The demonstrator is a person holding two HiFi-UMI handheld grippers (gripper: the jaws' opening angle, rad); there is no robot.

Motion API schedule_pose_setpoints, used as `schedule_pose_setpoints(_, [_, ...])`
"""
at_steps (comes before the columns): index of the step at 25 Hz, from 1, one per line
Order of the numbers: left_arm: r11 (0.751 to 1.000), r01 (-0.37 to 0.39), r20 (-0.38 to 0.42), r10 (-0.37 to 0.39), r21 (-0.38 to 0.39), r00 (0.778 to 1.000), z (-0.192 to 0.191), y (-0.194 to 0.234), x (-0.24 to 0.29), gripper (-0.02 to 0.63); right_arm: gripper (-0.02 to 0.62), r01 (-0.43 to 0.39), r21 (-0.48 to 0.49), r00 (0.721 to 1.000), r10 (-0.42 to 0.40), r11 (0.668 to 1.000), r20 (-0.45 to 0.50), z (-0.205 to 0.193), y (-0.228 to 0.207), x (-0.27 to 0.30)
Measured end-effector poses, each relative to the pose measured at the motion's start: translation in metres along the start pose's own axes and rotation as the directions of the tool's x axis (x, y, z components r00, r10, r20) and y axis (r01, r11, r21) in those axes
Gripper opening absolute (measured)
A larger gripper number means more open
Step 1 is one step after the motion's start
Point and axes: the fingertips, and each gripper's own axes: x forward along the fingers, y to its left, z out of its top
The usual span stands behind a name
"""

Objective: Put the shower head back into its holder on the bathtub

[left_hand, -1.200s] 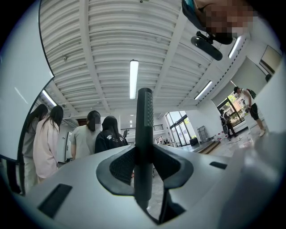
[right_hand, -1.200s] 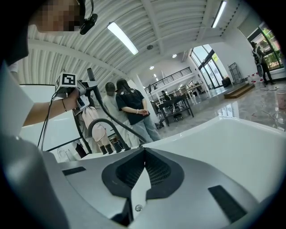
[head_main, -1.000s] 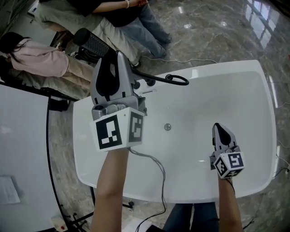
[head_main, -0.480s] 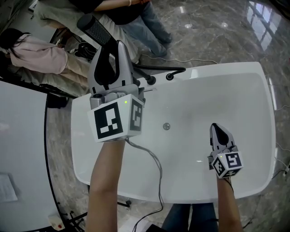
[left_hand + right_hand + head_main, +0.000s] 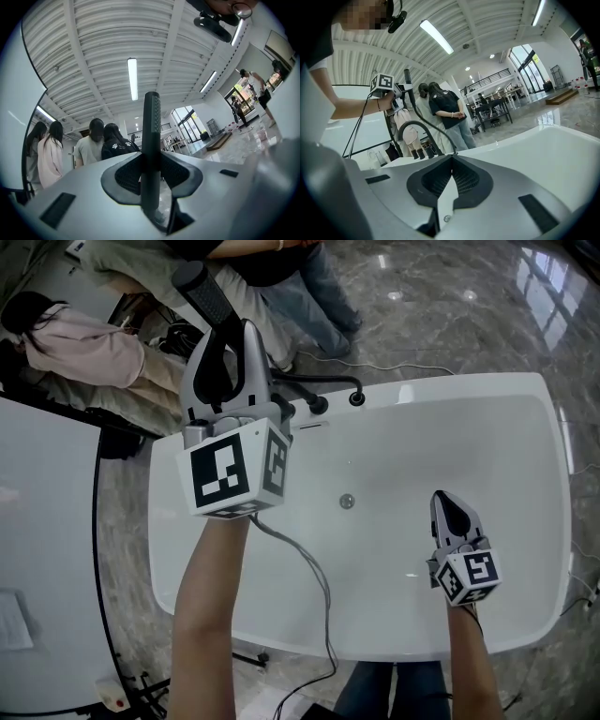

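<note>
Two grippers: left gripper is raised at the far left, above the tub rim. Right gripper is low at the near right, over the basin.
Left fingers: clenched on the shower head. Its dark shaft stands upright between both pads in the left gripper view.
Right fingers: pressed together at the tips, nothing between them.
Shower head position: in the air just beyond the far-left rim of the bathtub, tilted, with its free end pointing far left. It is seated in no holder.
Hose: a black hose runs along the far rim toward the black fittings.
Holder: cannot tell which fitting it is.
Basin: white, with the drain at mid-floor.
Surroundings: bystanders stand at the far left on a grey marble floor.
</note>
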Motion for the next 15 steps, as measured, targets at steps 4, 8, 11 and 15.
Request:
schedule_pose_setpoints(4, [1.0, 0.009, -0.052, -0.011, -0.028, 0.999, -0.018, 0.001, -0.002, 0.118, -0.006, -0.022, -0.007, 1.0, 0.022, 1.0, 0.009, 0.004, 0.01, 0.006])
schedule_pose_setpoints(8, [0.999, 0.003, -0.076, -0.007, -0.052, 0.997, -0.03, -0.002, -0.005, 0.118, -0.006, -0.04, -0.017, 0.999, 0.04, 0.999, 0.007, 0.007, 0.015, 0.011])
schedule_pose_setpoints(11, [0.999, 0.017, -0.082, -0.021, -0.047, 0.996, -0.035, -0.007, -0.006, 0.119, -0.006, -0.041, -0.018, 0.999, 0.042, 0.999, 0.004, 0.006, 0.015, 0.013])
schedule_pose_setpoints(15, [0.997, 0.041, -0.093, -0.046, -0.061, 0.995, -0.044, -0.017, -0.007, 0.118, -0.006, -0.04, -0.018, 0.999, 0.04, 0.999, 0.002, 0.002, 0.014, 0.011])
